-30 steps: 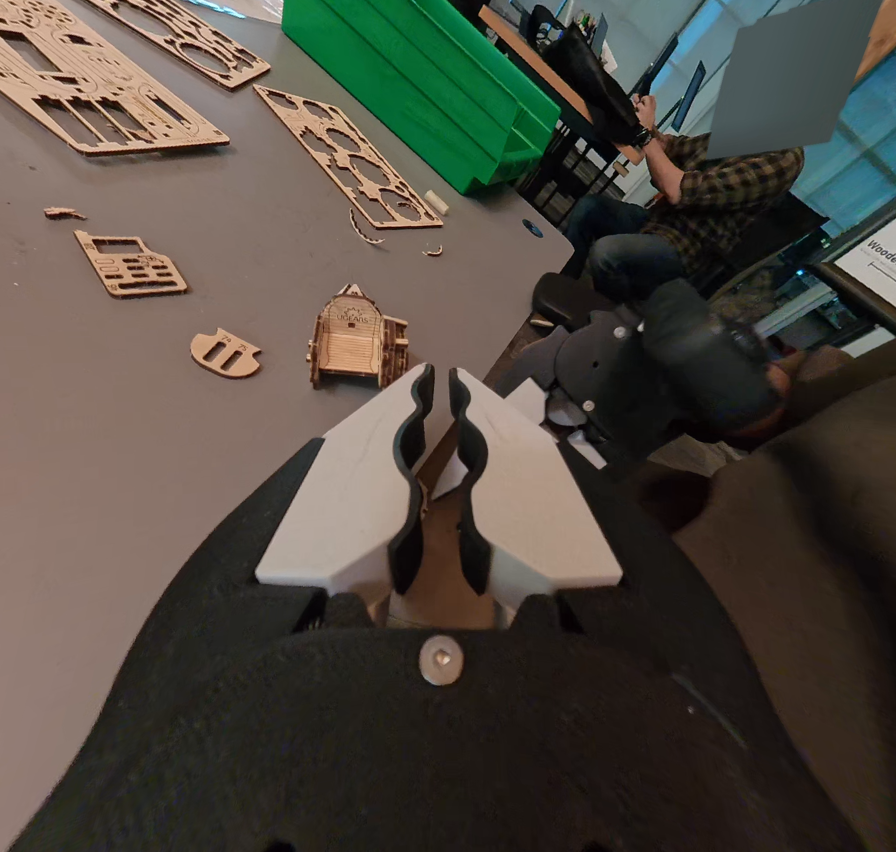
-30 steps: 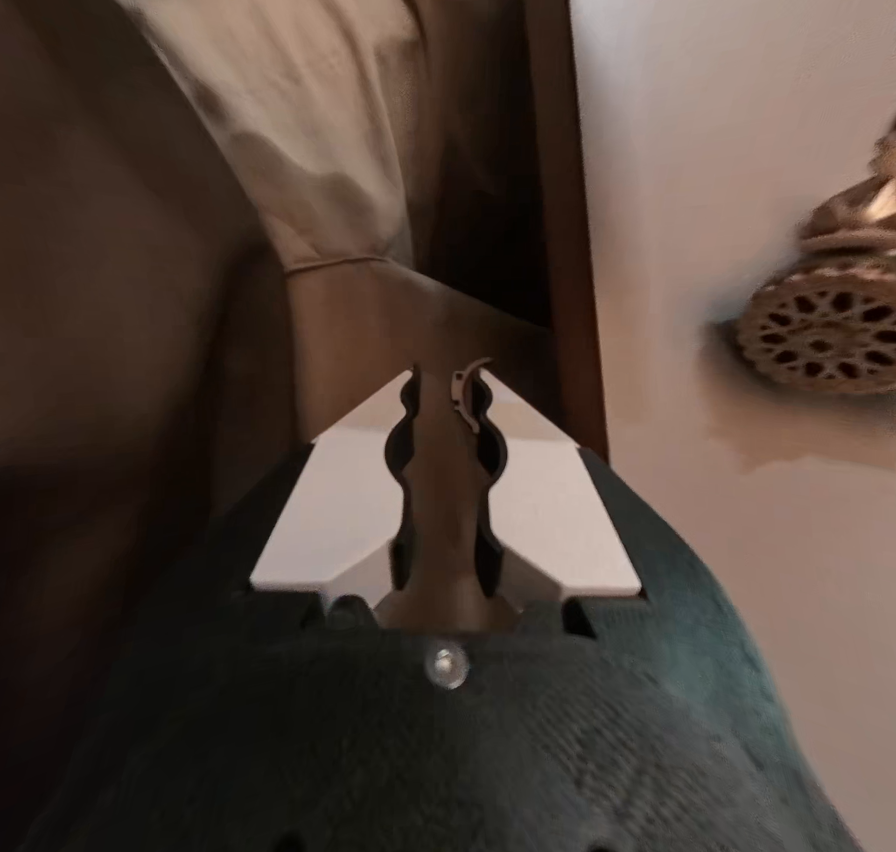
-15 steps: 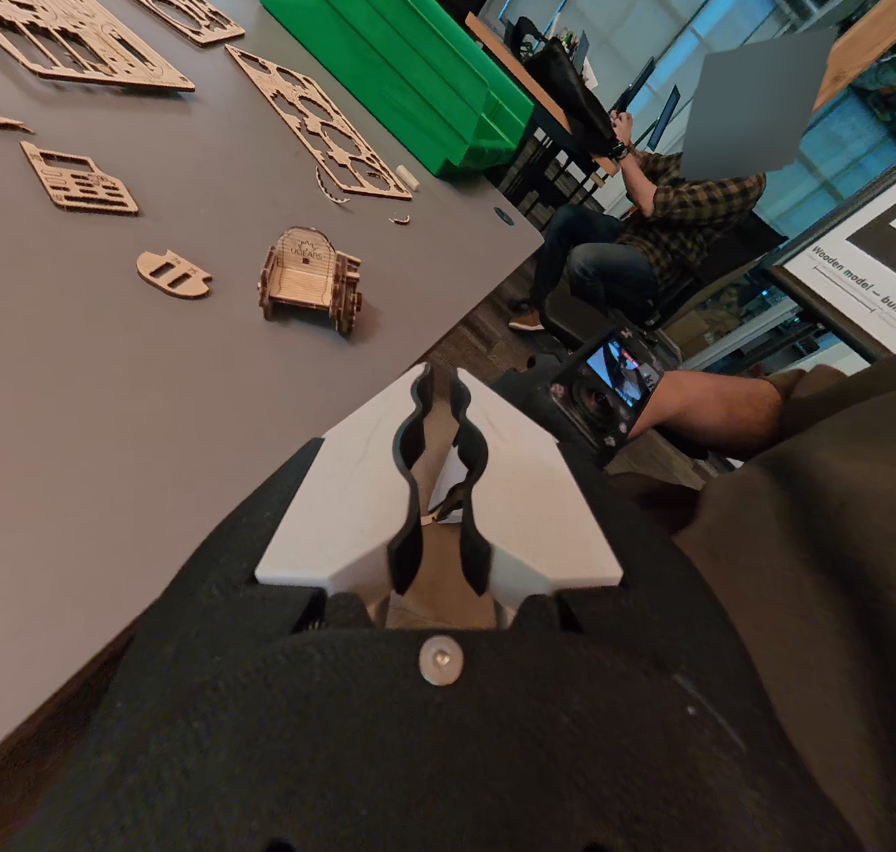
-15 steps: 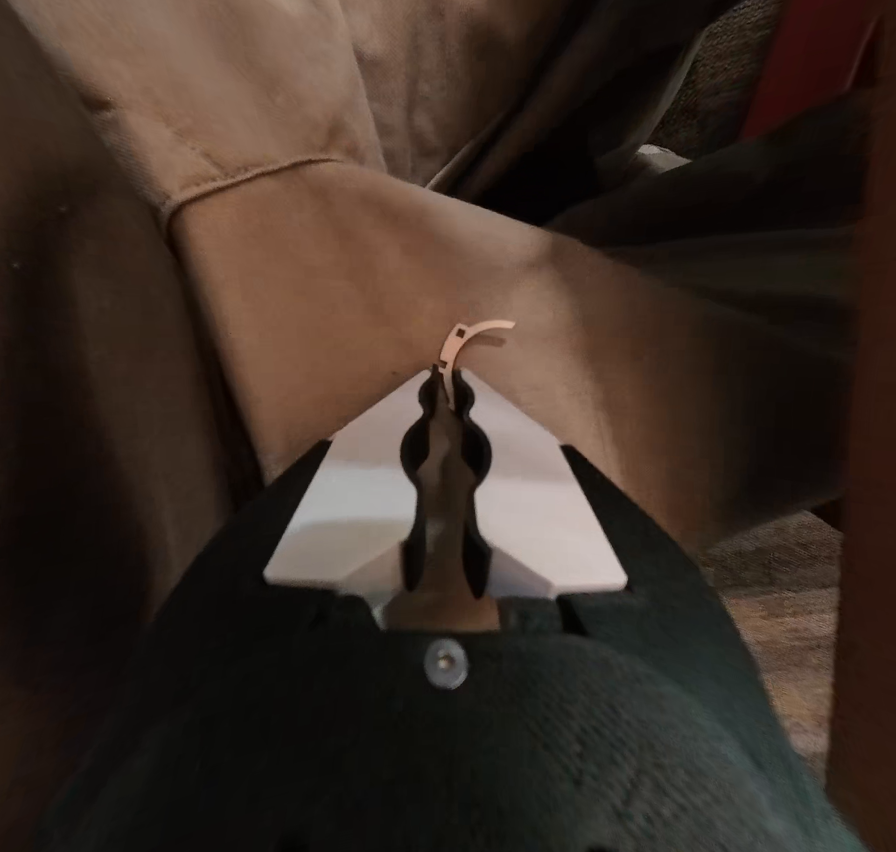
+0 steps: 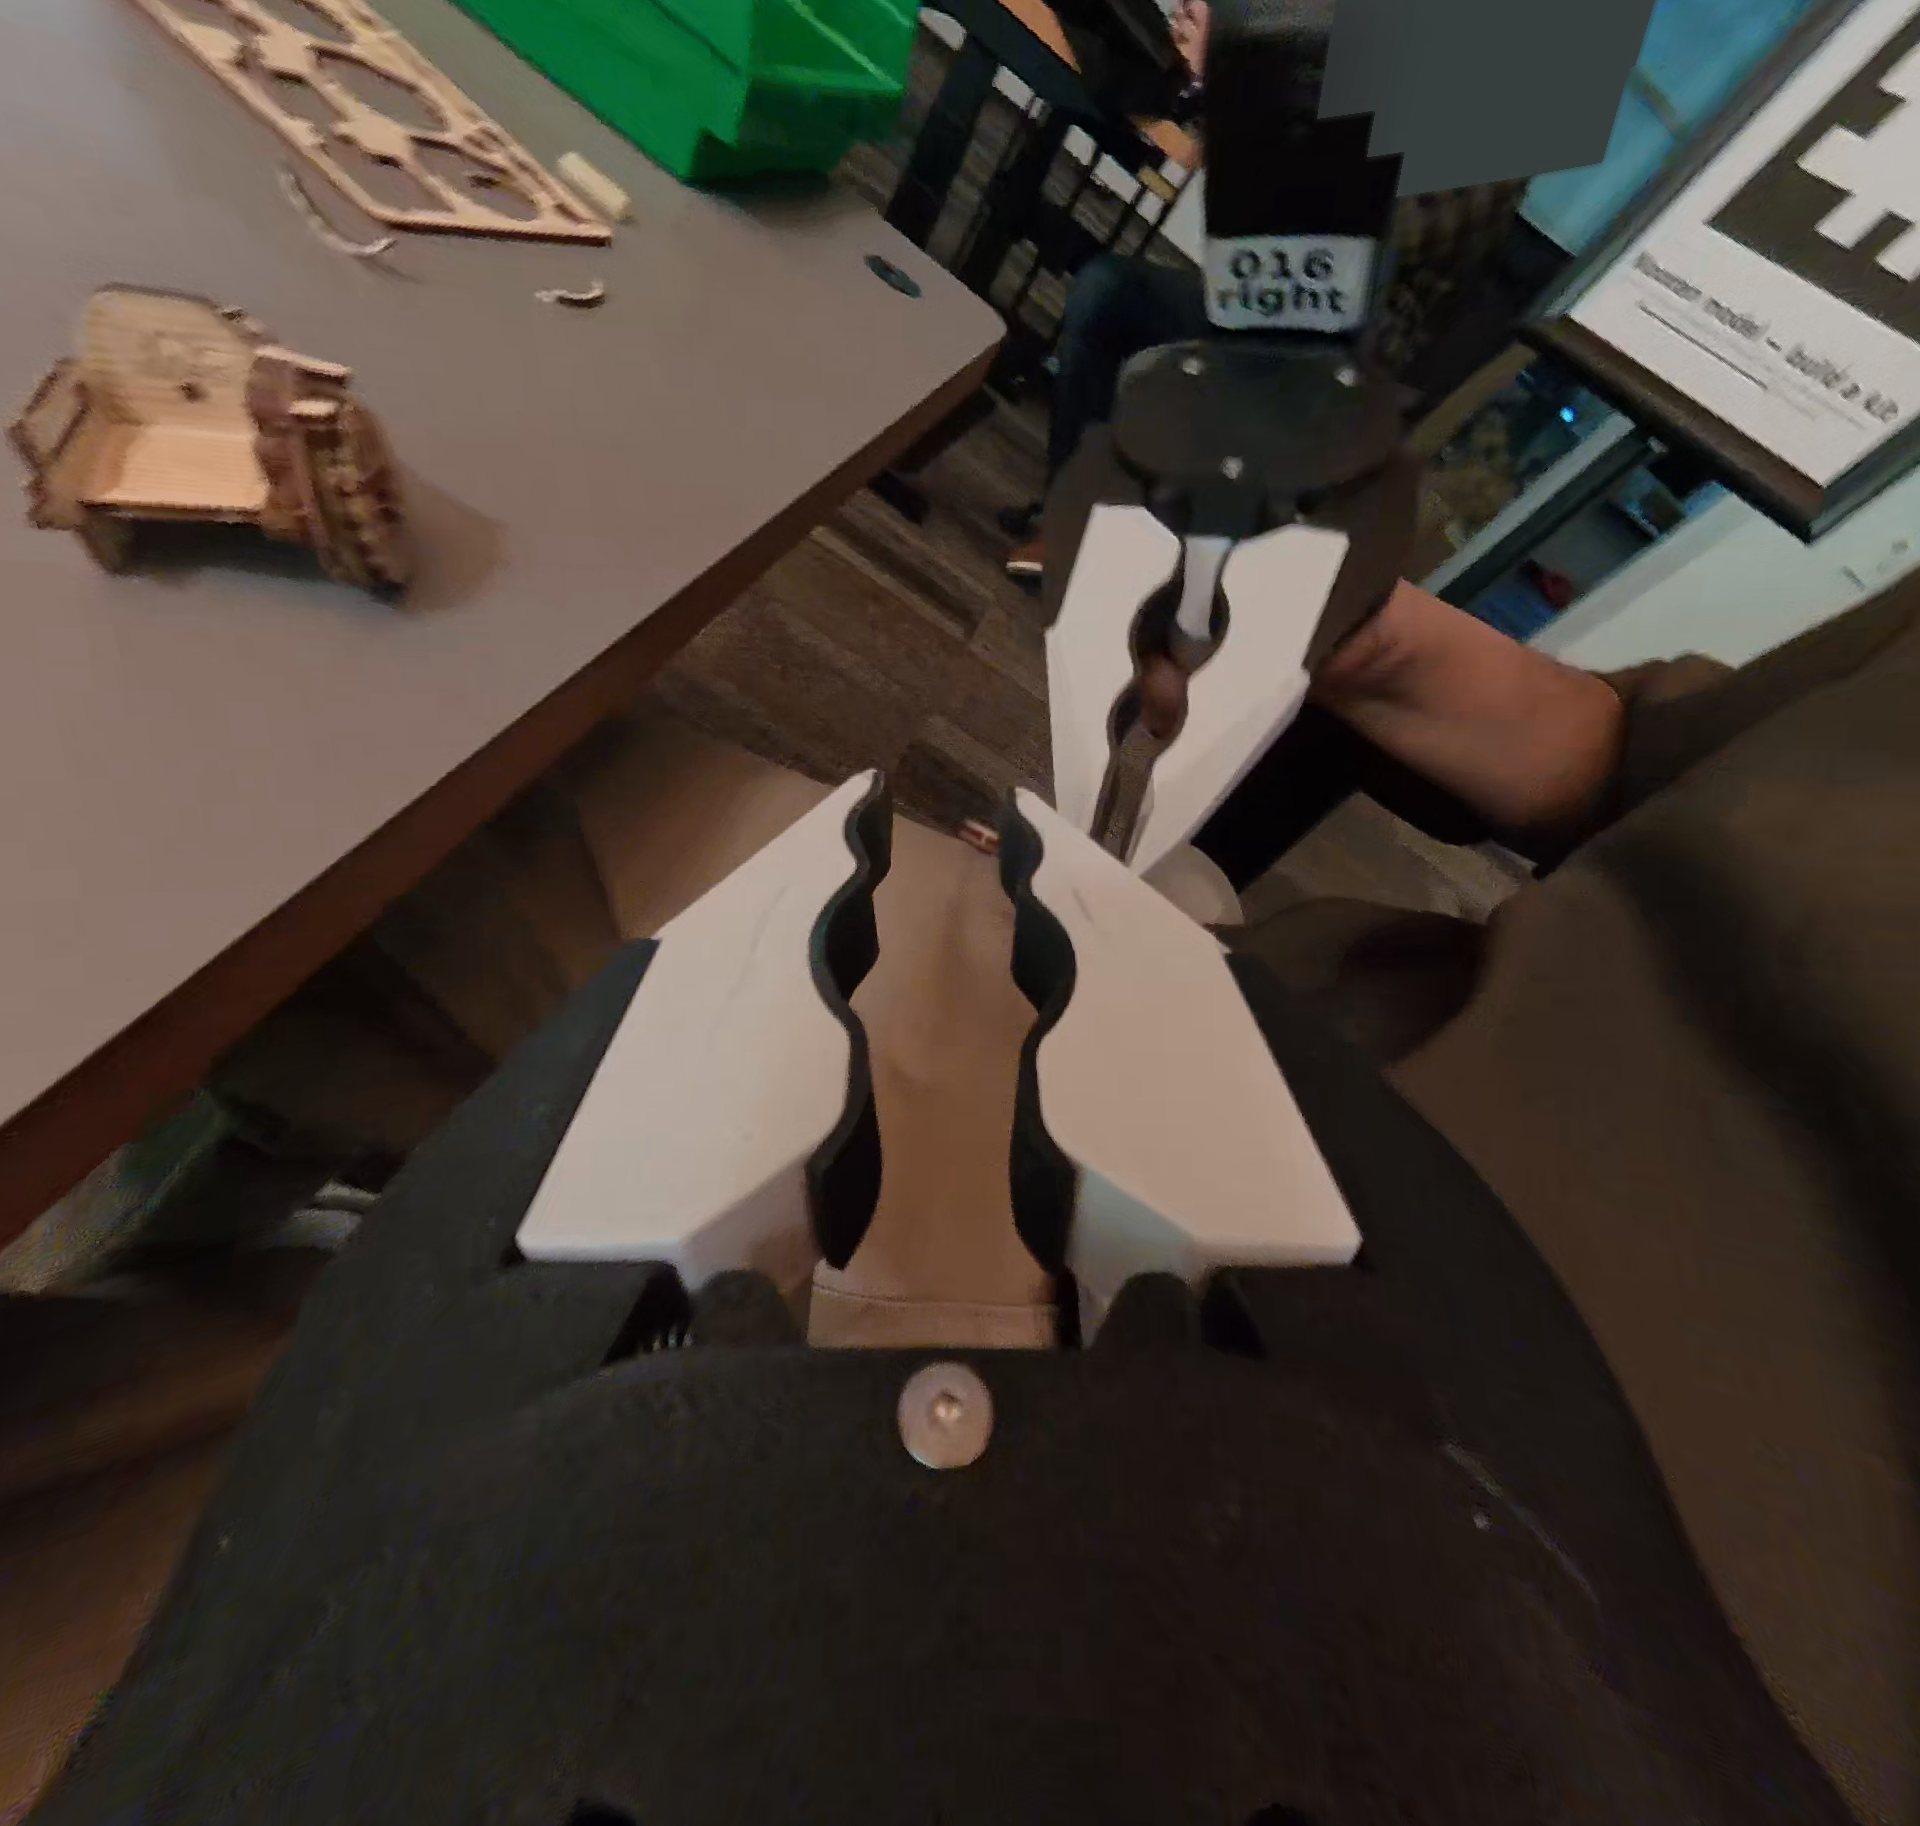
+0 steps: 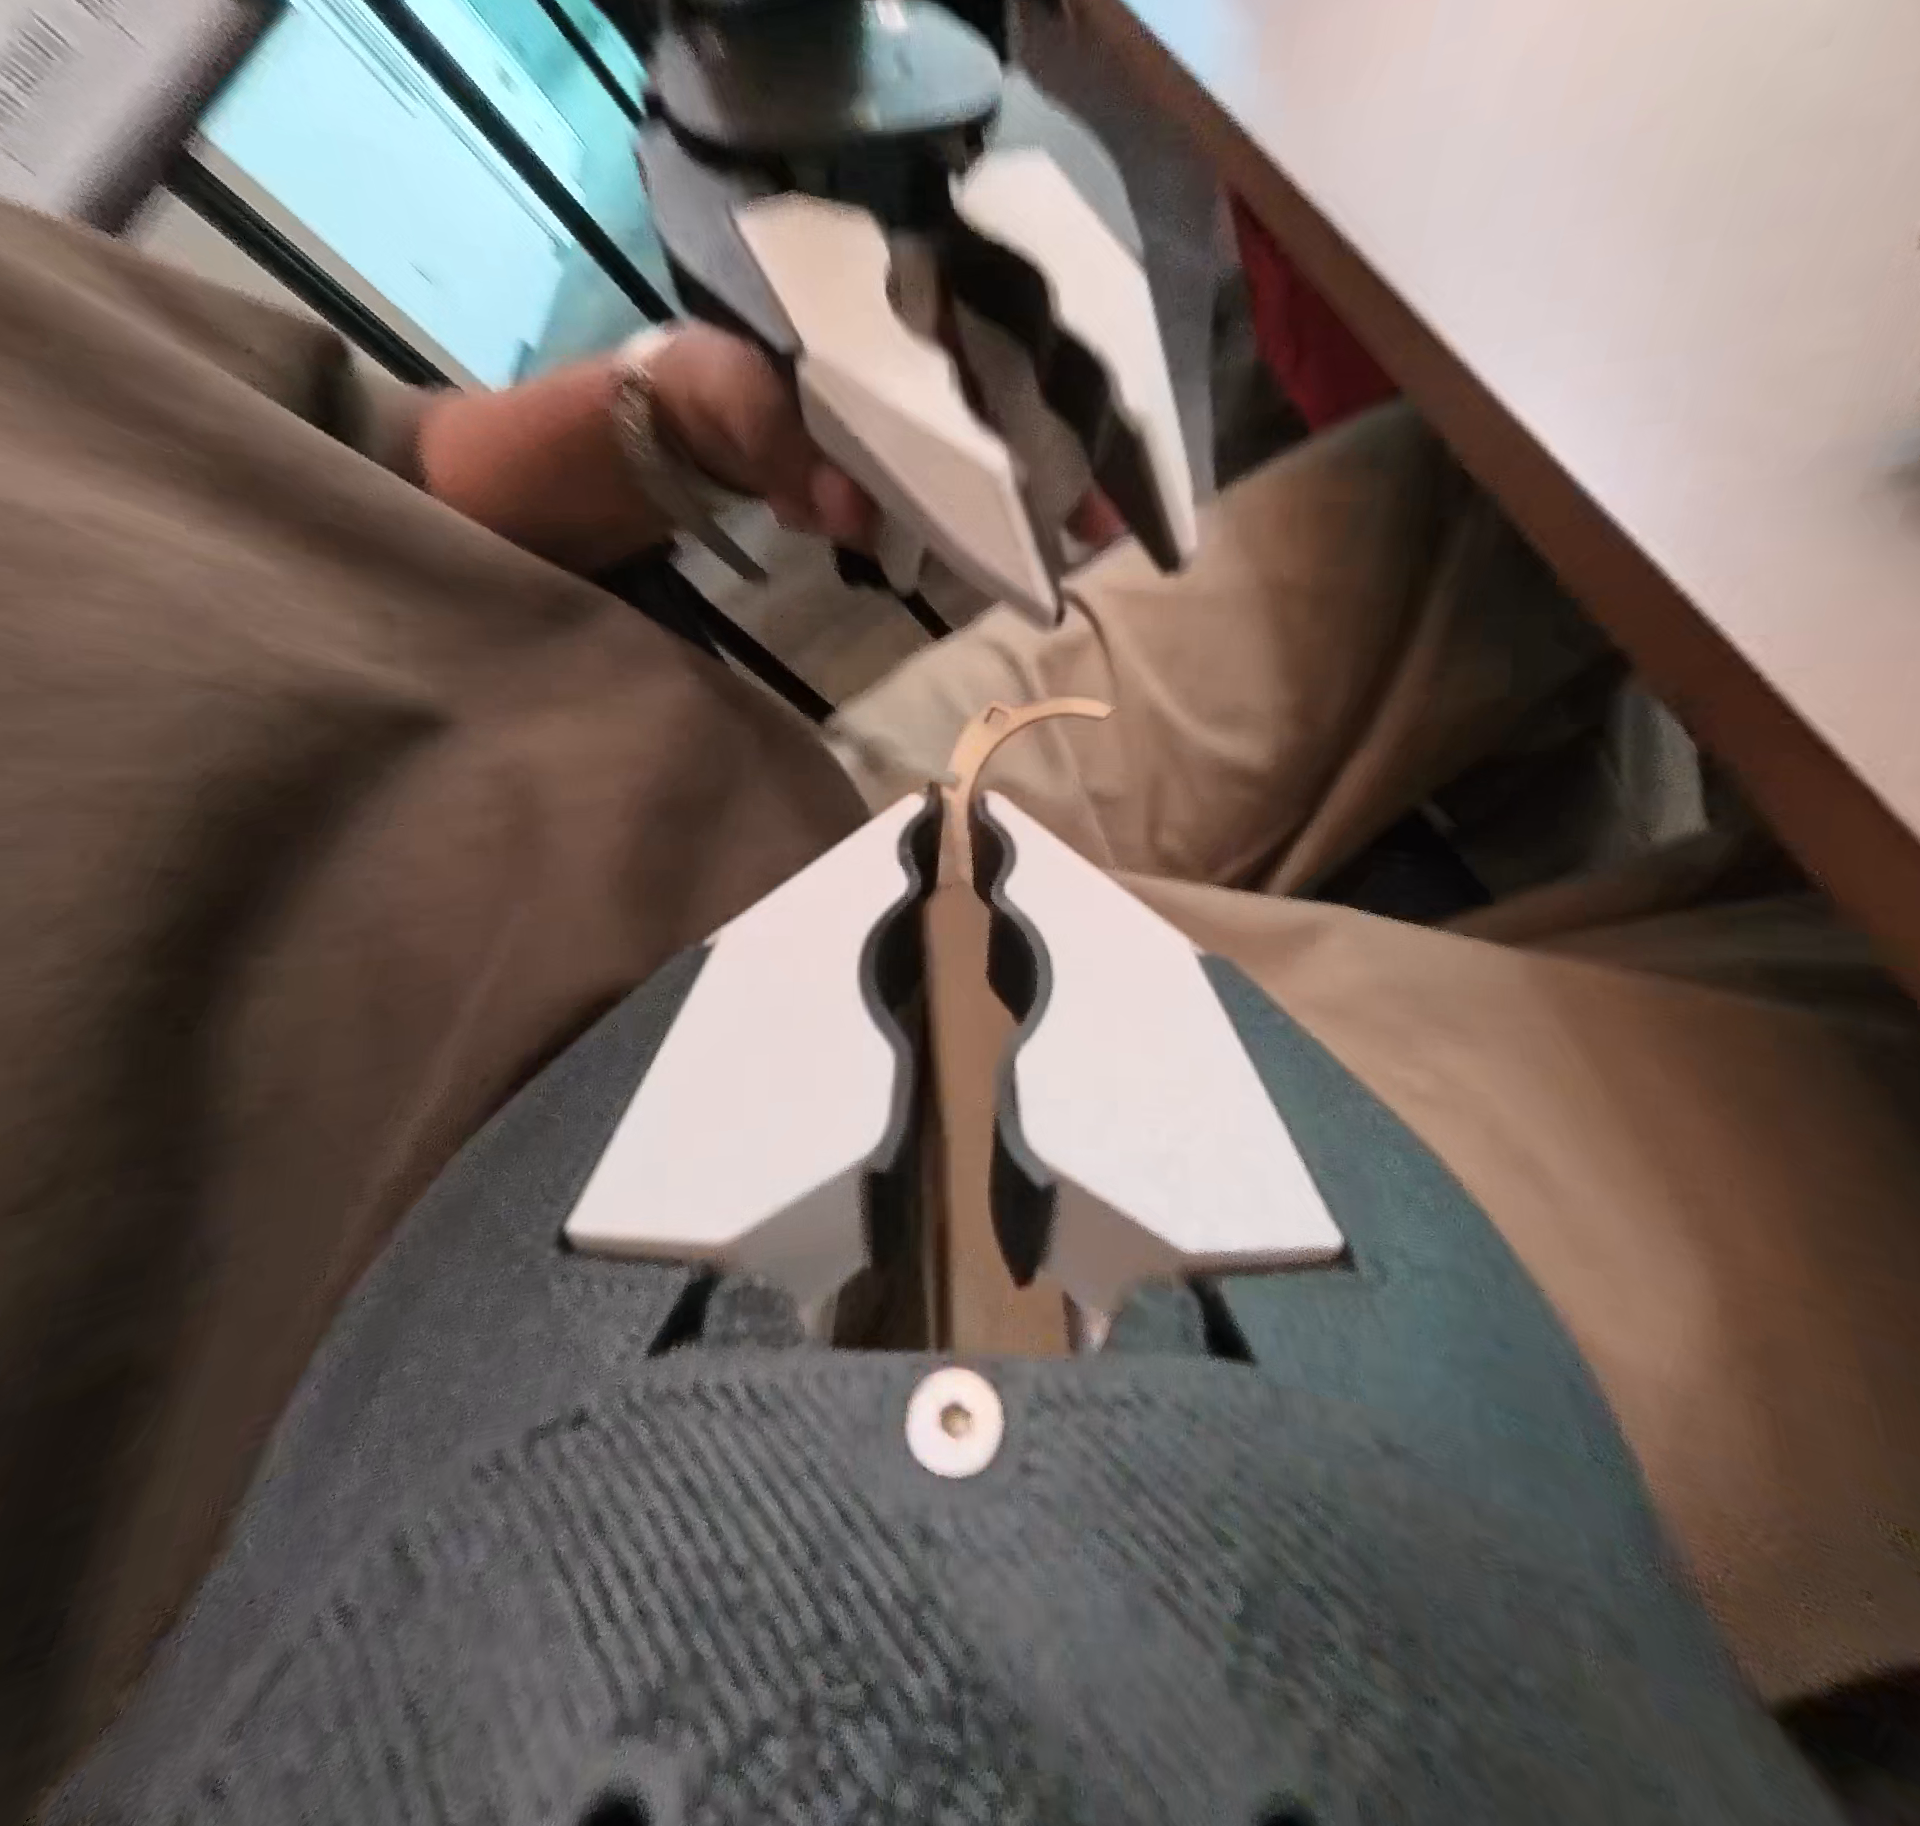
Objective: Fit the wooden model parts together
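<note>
I am seeing soft indoor light, brightest from the windows (image 5: 1704,62) behind. The left wrist view is fairly sharp up close, though the wooden model (image 5: 208,436) is smearing. The right wrist view is blurring heavily; the tabletop (image 6: 1558,166) is glaring white. Wide-angle bending is stretching both frames' edges.

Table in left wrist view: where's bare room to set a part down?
Free: grey table between the small wooden assembly and the near edge, and right of it toward the corner. Crowded: far side, with the cut-out sheet, scraps and green bin.
</note>
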Demonstrator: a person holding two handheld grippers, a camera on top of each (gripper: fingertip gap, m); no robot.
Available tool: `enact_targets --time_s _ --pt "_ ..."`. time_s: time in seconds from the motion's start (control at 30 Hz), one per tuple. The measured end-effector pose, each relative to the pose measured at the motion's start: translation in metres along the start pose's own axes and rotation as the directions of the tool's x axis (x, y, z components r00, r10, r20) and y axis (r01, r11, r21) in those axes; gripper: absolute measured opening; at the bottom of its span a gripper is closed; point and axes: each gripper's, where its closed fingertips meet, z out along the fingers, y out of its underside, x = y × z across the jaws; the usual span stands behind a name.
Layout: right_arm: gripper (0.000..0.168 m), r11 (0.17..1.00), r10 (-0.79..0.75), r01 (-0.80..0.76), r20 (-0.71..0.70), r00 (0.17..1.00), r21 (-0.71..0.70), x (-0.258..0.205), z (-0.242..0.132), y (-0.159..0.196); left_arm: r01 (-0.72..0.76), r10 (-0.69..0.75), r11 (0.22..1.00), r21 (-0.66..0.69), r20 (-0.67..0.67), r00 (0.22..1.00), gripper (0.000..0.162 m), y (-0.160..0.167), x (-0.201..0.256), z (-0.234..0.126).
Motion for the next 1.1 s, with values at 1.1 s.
enact_targets --time_s 1.1 --pt "0.012 0.888 0.241 -0.220 -0.001 0.970 0.404 0.009 -0.065 -0.023 -0.199 0.170 0.976 -0.090 -0.257 0.951 0.001 0.003 0.036 0.028"
